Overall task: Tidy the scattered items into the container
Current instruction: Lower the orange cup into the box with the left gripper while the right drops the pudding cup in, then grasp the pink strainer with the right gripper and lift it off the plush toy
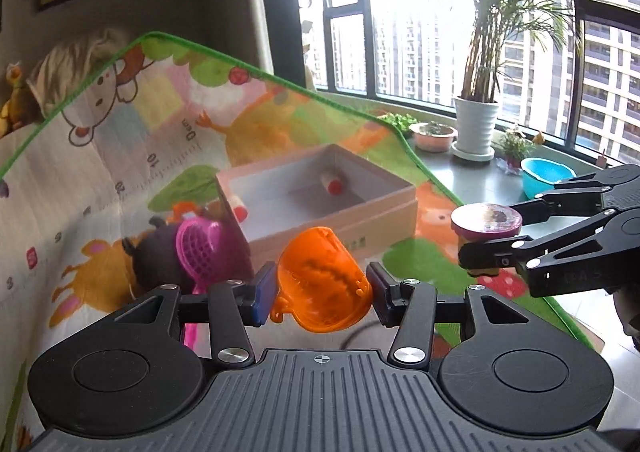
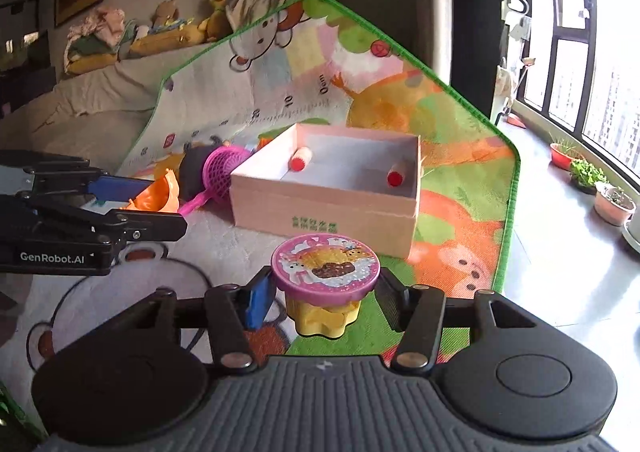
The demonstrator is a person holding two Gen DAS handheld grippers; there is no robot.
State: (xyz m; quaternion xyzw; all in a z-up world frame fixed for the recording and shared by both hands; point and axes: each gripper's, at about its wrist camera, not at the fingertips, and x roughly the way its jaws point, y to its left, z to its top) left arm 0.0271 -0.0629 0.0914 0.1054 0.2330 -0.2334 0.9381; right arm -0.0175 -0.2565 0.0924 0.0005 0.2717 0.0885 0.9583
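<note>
A cartoon-printed play mat with a green edge lay spread beneath both claws, its far end running up over a bed. On it, ahead of both claws, sat an open pink cardboard box holding two small cream cylinders with red ends, one near its far left corner as seen from the right wrist, the other against its right wall.

Beside the box's left wall, ahead and left of the left claw, a dark plush toy and a pink mesh scoop lay together on the mat, outside the box.

The left claw was closed on an orange plastic mould, a blue pad pressing one side and a dark pad the other, the piece lifted clear of the mat and short of the box.

The right claw gripped a small yellow tub just under its purple, cartoon-printed lid, the jaws about half open around its body. The tub stood upright between the pads, on the near side of the box. From the left wrist view, this claw and tub appeared off to the right, level with the mould.
</note>
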